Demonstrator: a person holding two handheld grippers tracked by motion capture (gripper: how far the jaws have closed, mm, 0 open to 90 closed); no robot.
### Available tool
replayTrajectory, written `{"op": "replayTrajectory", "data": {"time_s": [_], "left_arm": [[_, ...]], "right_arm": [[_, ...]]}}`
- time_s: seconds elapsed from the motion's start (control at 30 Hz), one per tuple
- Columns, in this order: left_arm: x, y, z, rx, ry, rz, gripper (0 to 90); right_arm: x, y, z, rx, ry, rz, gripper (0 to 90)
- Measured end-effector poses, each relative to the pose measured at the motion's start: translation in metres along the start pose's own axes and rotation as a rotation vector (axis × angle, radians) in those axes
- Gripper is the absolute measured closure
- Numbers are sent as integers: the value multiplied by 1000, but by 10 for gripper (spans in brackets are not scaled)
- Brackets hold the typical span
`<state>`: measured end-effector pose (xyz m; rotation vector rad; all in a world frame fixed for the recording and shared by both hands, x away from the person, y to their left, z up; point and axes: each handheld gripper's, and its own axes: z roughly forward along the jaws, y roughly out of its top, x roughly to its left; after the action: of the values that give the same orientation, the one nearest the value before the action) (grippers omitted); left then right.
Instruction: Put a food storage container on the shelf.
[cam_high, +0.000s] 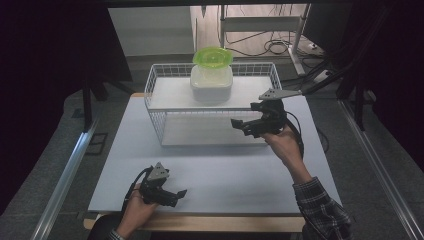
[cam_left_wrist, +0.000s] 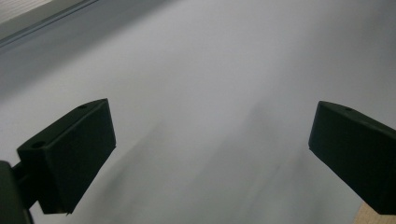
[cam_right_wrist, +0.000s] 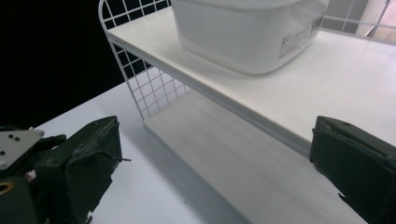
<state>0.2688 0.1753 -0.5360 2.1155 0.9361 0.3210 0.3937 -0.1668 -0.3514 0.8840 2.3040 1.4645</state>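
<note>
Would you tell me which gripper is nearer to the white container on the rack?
The right gripper: it hovers beside the rack, just below the white container. The left gripper is at the table's near edge.

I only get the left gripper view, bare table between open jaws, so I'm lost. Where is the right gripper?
Observer: The right gripper is held at the front of the wire rack, level with its gap between shelves.
Operator: Holding anything?
Observer: No, its jaws stand wide open with nothing between them.
Operator: What's on the rack?
Observer: A white container sits on the upper shelf, with a green bowl on top of it.
</note>
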Motion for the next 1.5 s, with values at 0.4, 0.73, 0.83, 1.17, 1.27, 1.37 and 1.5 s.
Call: {"op": "replayTrajectory", "data": {"time_s": [0.4,0.73,0.83,1.17,1.27,1.37,1.5], "left_arm": [[0,0,1,2,-1,3,3],[-1,0,0,-1,-14,2,4],[-2,1,-1,2,-24,4,6],[-1,2,-6,-28,-64,-25,19],[-1,3,-6,-31,-72,-29,22],[-1,3,-7,-32,-77,-31,25],[-1,3,-7,-32,-79,-31,28]], "right_arm": [[3,-26,0,-15,-25,-24,27],[5,-43,1,25,-43,-41,28],[6,-50,-1,33,-44,-38,27],[7,-75,0,66,-39,-25,17],[9,-80,0,71,-43,-26,5],[12,-84,-1,77,-49,-27,0],[16,-91,-5,88,-48,-36,0]]}}
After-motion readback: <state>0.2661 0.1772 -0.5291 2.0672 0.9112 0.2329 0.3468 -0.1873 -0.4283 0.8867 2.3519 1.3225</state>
